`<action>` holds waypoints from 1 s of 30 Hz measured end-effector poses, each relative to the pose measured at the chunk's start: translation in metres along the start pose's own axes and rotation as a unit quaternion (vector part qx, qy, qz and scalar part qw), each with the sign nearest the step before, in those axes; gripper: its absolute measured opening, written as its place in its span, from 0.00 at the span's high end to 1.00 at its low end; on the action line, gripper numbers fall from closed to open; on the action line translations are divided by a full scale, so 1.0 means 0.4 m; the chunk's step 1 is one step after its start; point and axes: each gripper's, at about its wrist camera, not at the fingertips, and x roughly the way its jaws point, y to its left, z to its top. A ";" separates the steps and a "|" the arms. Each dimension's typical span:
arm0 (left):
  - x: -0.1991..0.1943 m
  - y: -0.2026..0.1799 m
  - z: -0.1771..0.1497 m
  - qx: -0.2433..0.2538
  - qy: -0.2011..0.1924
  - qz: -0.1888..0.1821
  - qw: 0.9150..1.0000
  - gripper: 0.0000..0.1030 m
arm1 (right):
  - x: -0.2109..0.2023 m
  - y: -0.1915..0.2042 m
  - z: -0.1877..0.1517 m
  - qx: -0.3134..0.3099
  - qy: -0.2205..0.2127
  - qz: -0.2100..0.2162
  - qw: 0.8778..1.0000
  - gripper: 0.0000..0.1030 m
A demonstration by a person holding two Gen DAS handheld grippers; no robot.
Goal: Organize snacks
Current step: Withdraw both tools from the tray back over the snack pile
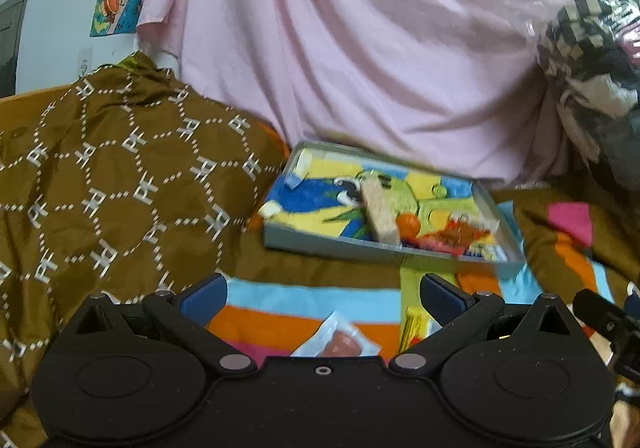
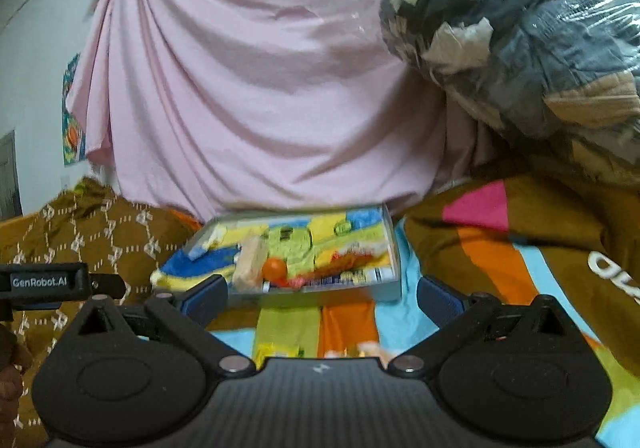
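We're over a bed w/ a striped blanket (image 1: 280, 312) (orange, blue, pink, green bands). Our left tool (image 1: 322, 294) sits w/ its blue-padded fingers (image 1: 204, 294) spread wide, nothing between them. Our right tool (image 2: 322, 294) is spread the same way, also pinching nothing.

Snacks: a shallow grey tray (image 1: 384, 248) lies on the blanket ahead of both tools, lined w/ a bright cartoon print. In it we see a pale wafer bar (image 1: 380, 214) lying diagonally, an orange ball-shaped snack (image 1: 408, 226) touching the bar's near end, and a red/orange packet (image 1: 460, 234) toward the tray's near right corner. Blur hides any label text.

Still outside the tray, on the blanket just below the left tool: a clear-wrapped brownish snack (image 1: 340, 342) between the fingers, and a yellow packet (image 1: 414, 324) beside the right finger. In the right wrist view, a yellow item (image 2: 276, 352) and a pale one (image 2: 370, 350) peek out at the tool body's edge, too blurred to identify.

Behind the tray hangs a pink sheet (image 1: 340, 48); brown patterned fabric (image 1: 120, 168) lies left, a plastic-wrapped clothes bundle (image 2: 520, 36) upper right.
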 end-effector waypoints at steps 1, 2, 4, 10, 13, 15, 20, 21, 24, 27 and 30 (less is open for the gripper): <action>-0.005 0.006 -0.011 0.001 0.005 0.001 1.000 0.01 | -0.007 0.006 -0.005 -0.006 0.003 0.000 1.000 0.00; -0.008 0.012 -0.019 0.000 0.010 0.000 1.000 0.01 | -0.015 0.012 -0.011 -0.013 0.008 -0.001 1.000 0.00; -0.014 0.024 -0.039 -0.004 0.020 -0.003 1.000 0.01 | -0.026 0.023 -0.023 -0.021 0.022 0.000 1.000 0.00; -0.022 0.044 -0.103 0.002 0.050 -0.003 0.999 0.01 | -0.048 0.057 -0.058 -0.051 0.070 0.005 0.996 0.00; -0.023 0.045 -0.137 0.015 0.067 -0.008 0.998 0.01 | -0.051 0.074 -0.079 -0.076 0.100 0.004 0.992 0.00; -0.020 0.043 -0.155 0.026 0.079 -0.013 0.996 0.01 | -0.052 0.084 -0.091 -0.090 0.117 0.003 0.989 0.00; -0.004 0.035 -0.192 0.050 0.116 -0.023 0.992 0.01 | -0.033 0.098 -0.118 -0.115 0.167 0.002 0.979 0.00; -0.002 0.034 -0.197 0.054 0.121 -0.024 0.991 0.01 | -0.026 0.100 -0.124 -0.119 0.180 0.001 0.977 0.00; 0.007 0.032 -0.207 0.064 0.133 -0.029 0.989 0.01 | -0.016 0.102 -0.137 -0.124 0.200 0.004 0.972 0.00; 0.015 0.034 -0.212 0.065 0.140 -0.029 0.988 0.01 | -0.010 0.106 -0.143 -0.127 0.213 0.007 0.969 0.00; 0.024 0.034 -0.211 0.063 0.146 -0.028 0.987 0.01 | -0.004 0.107 -0.145 -0.127 0.221 0.010 0.967 0.00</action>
